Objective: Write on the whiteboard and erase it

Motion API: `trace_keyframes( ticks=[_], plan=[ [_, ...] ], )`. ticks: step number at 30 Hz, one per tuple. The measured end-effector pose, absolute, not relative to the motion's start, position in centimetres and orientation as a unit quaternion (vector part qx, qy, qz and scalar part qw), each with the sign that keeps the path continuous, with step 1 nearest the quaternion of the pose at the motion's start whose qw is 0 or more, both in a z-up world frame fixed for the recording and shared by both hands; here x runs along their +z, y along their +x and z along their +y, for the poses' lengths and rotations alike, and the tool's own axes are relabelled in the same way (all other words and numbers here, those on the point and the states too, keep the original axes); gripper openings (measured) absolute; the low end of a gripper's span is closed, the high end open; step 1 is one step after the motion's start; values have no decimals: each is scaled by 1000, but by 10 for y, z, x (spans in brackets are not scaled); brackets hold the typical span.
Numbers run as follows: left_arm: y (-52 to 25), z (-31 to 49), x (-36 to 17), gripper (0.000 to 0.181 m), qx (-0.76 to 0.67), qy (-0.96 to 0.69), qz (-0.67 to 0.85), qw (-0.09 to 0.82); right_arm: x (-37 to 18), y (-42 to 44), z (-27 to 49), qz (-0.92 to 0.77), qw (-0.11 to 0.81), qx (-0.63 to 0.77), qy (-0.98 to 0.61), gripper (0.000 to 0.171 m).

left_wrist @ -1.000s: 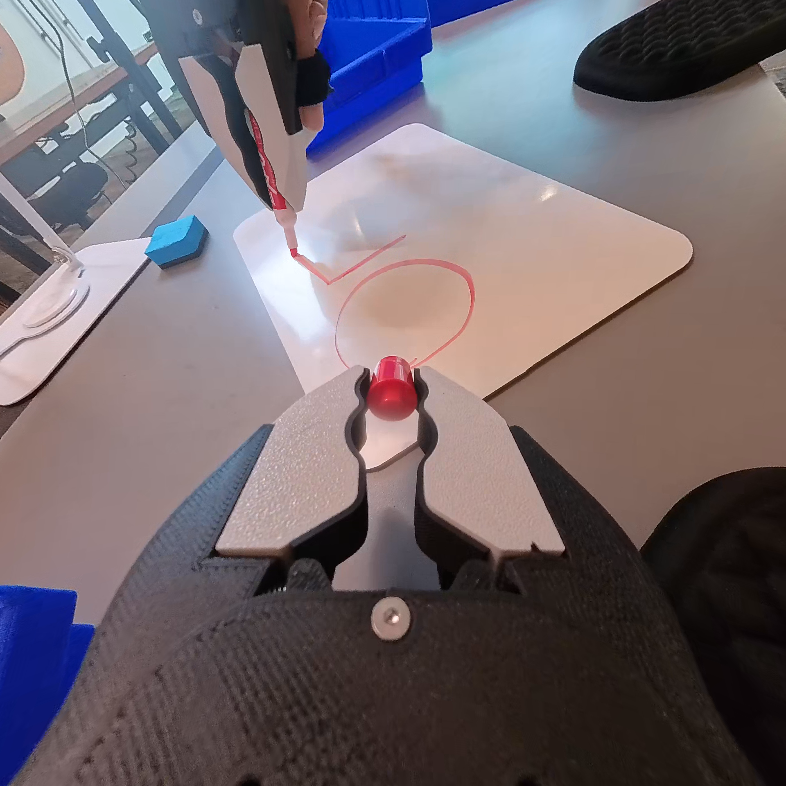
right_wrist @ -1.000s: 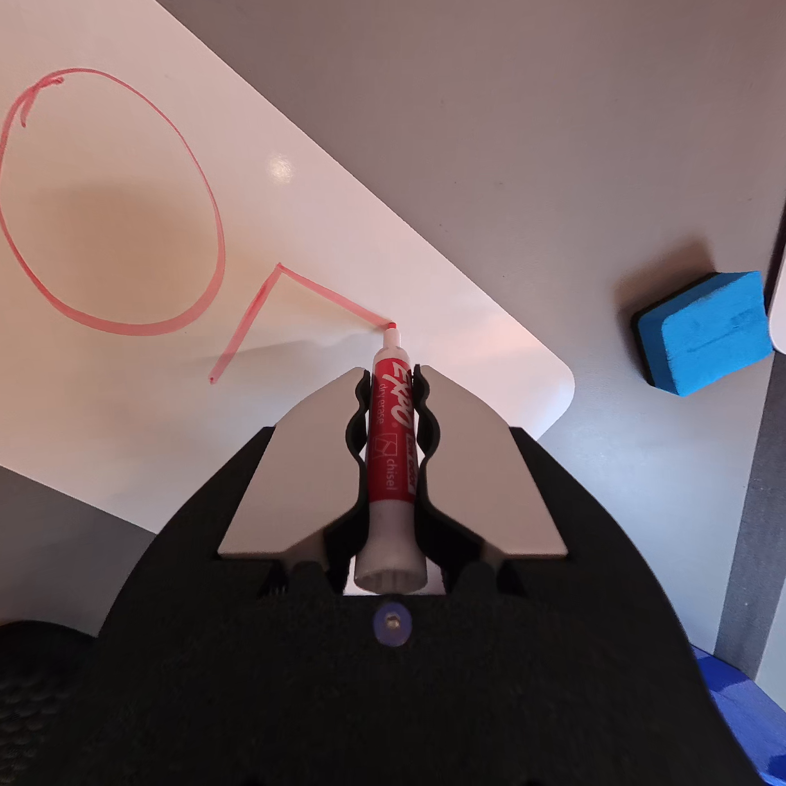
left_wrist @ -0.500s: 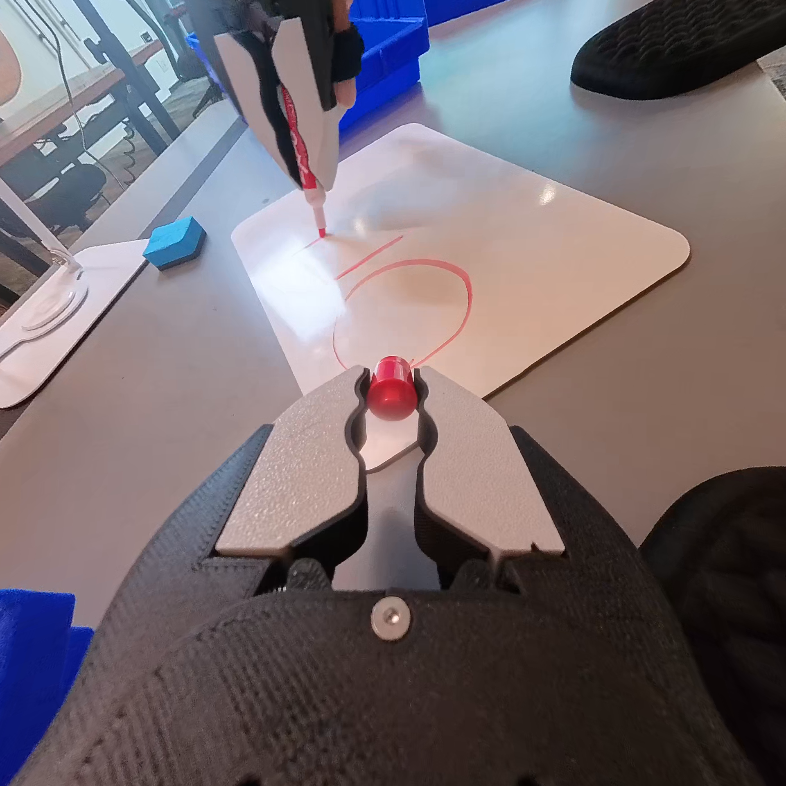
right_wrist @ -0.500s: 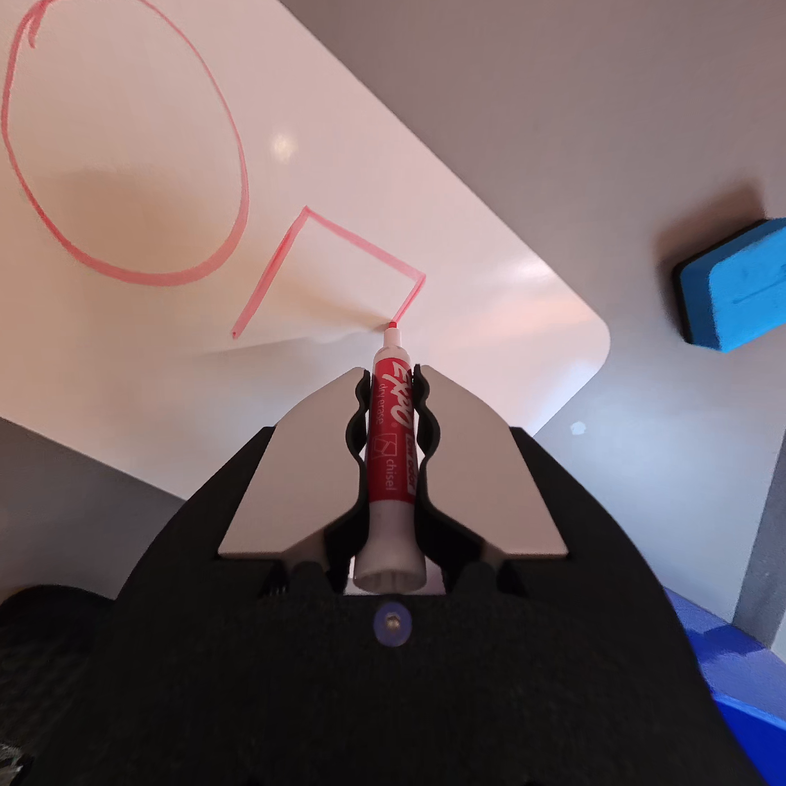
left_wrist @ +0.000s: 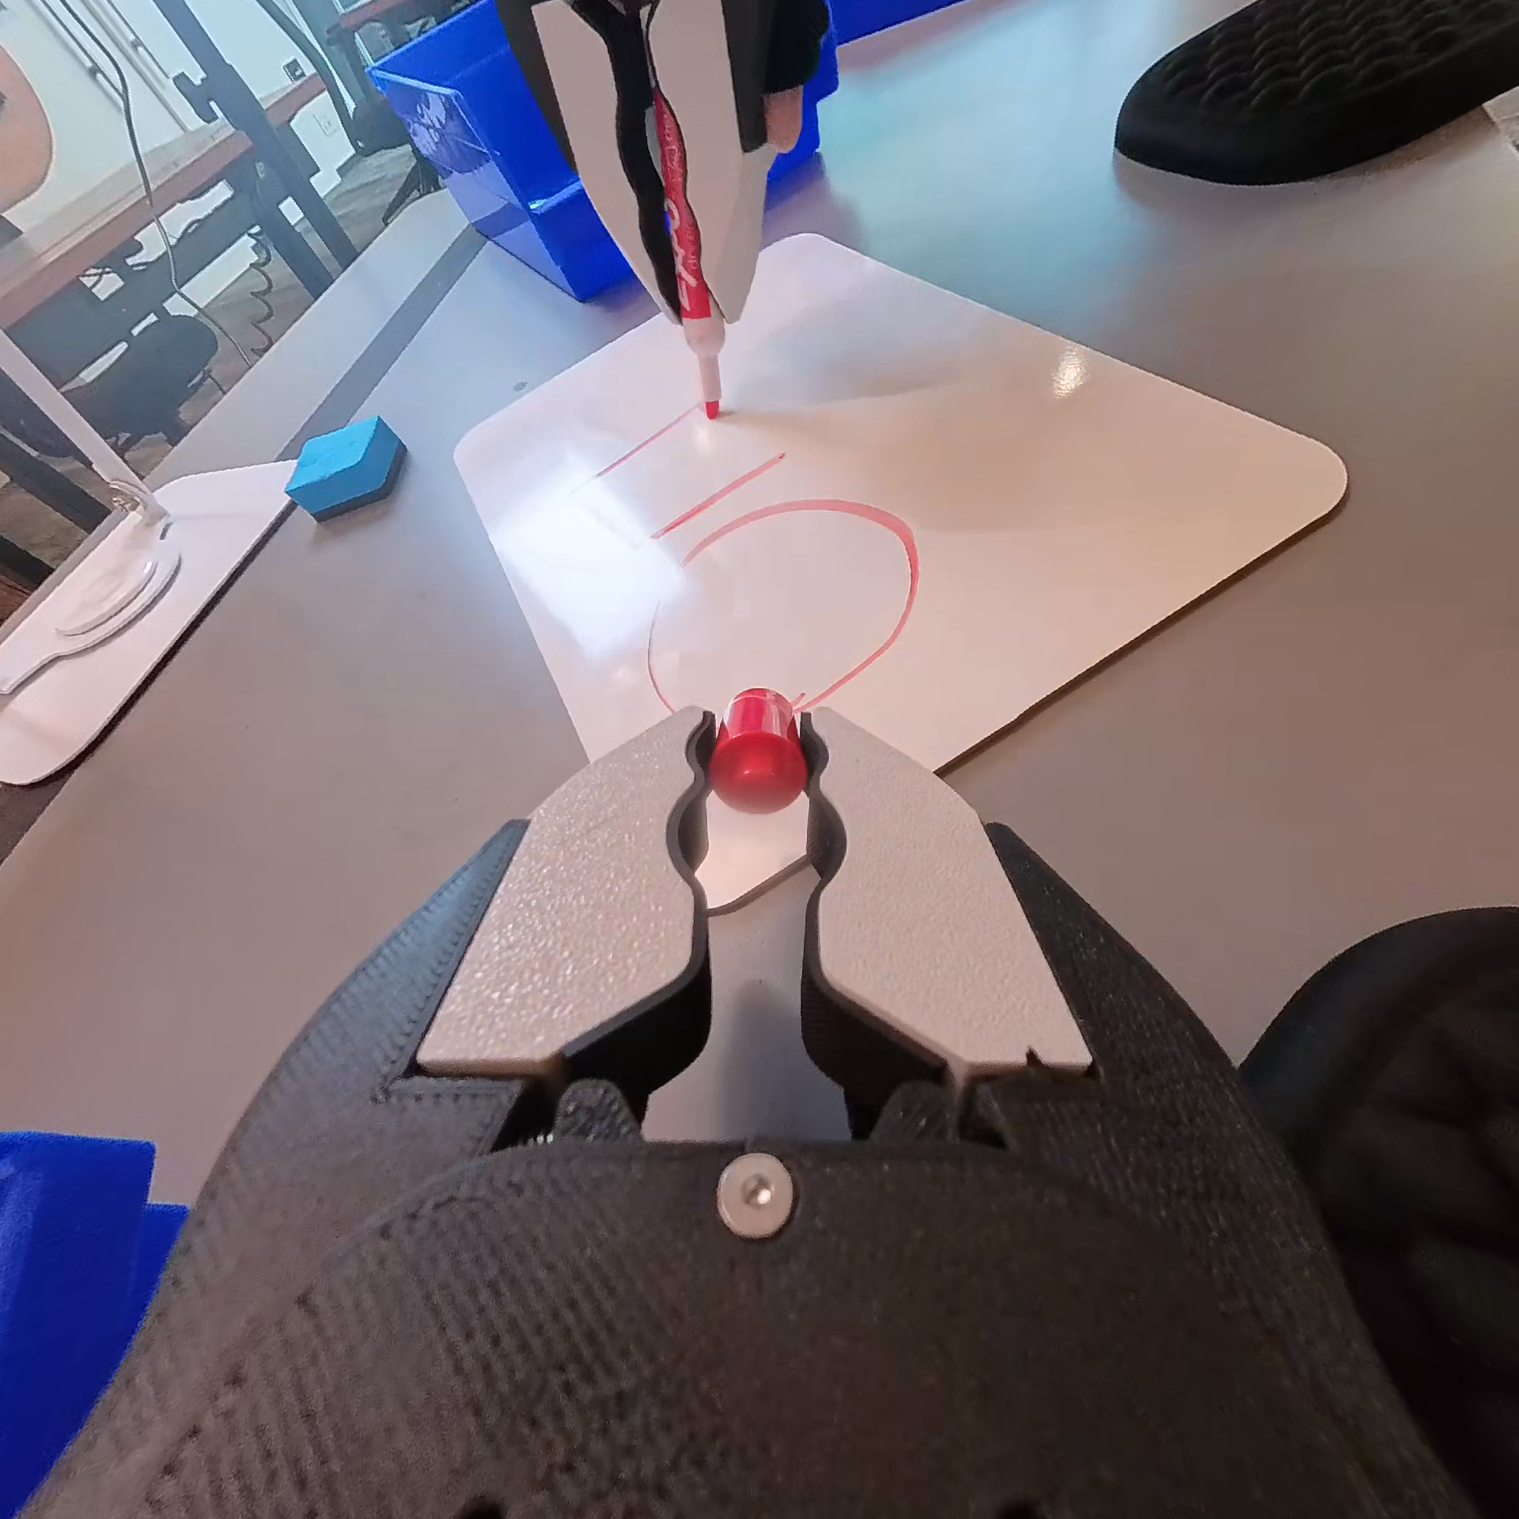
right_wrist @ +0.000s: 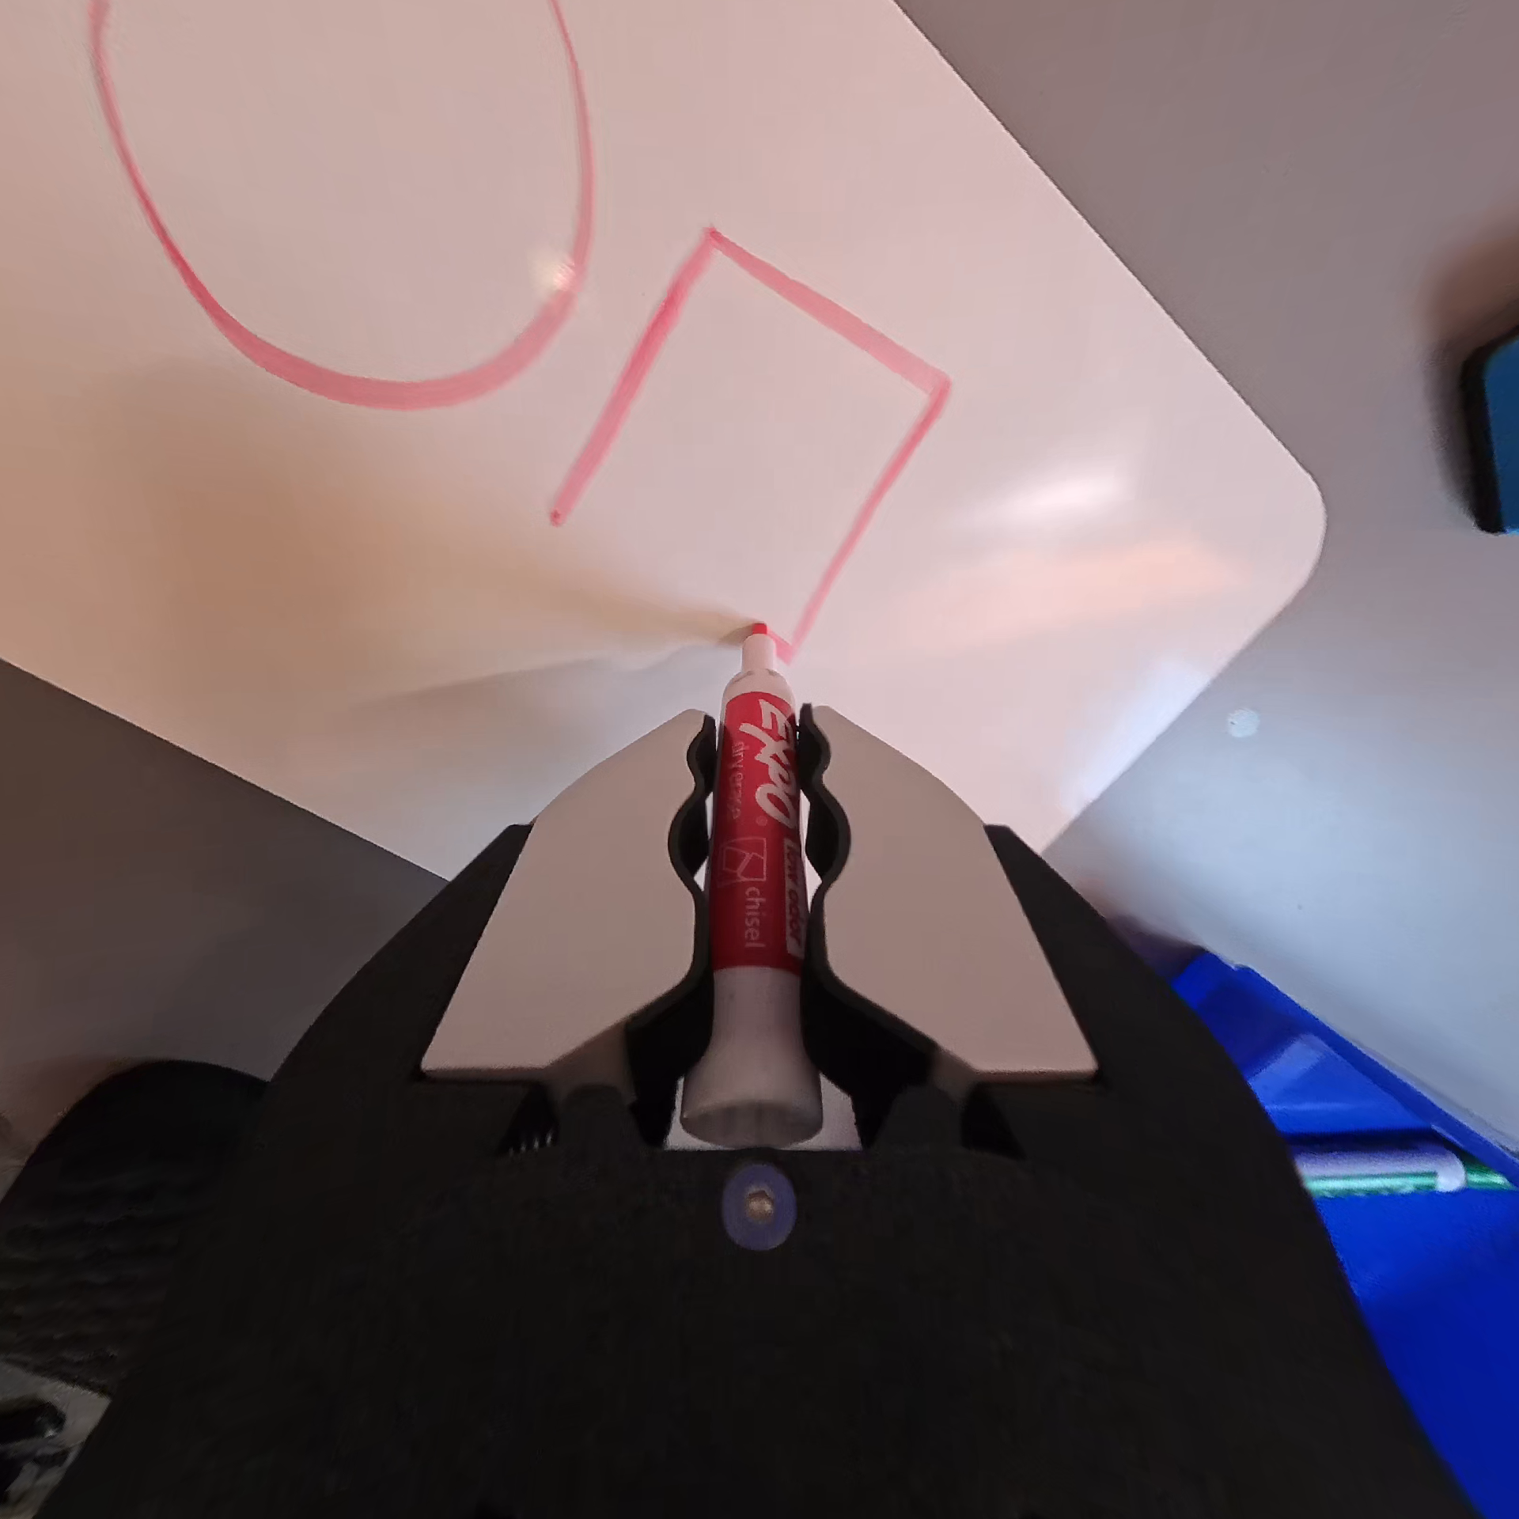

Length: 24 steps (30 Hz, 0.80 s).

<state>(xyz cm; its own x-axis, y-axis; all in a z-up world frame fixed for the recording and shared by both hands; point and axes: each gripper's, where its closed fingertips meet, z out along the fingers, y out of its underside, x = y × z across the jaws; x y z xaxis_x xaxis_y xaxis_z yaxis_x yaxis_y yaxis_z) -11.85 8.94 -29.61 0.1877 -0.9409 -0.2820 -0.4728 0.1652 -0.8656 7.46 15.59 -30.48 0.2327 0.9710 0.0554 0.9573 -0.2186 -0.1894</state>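
Since half a second ago, farther along the whiteboard (right_wrist: 329, 575) with the red marker (right_wrist: 756, 863): third side of the square outline (right_wrist: 740, 394) now drawn, tip touching the board at the start of the fourth. Right gripper (right_wrist: 756, 723) clamped on the marker barrel, held steeply over the board's far-left corner. Left gripper (left_wrist: 754, 731) pinched on the red cap (left_wrist: 754, 752) above the near corner of the board. Red circle (left_wrist: 822, 592) beside the square. Blue eraser (left_wrist: 345, 468) off the board toward the bench's left edge, seemingly just beside a white base (left_wrist: 123, 592). Blue bin (left_wrist: 510, 173) behind.
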Motion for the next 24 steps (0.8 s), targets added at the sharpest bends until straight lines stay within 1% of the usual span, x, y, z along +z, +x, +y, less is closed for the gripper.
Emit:
trace_keyframes(
  ticks=[6, 9, 14, 18, 24],
  plan=[
    [-119, 89, -296, 20, -243, -599, 590, 484, -305, 44, 123, -654, 80, 74, -748, 19],
    [-118, 89, -296, 20, -244, -598, 591, 483, -303, 36, 118, -669, 90, 72, -734, 19],
    [-119, 89, -296, 20, -243, -599, 590, 484, -288, 54, 164, -624, 137, 54, -768, 19],
    [-119, 90, -296, 20, -243, -599, 590, 484, -297, 71, 192, -592, 135, 50, -793, 19],
    [-119, 91, -297, 20, -246, -601, 588, 482, -306, 67, 197, -588, 129, 63, -796, 19]
  ],
)
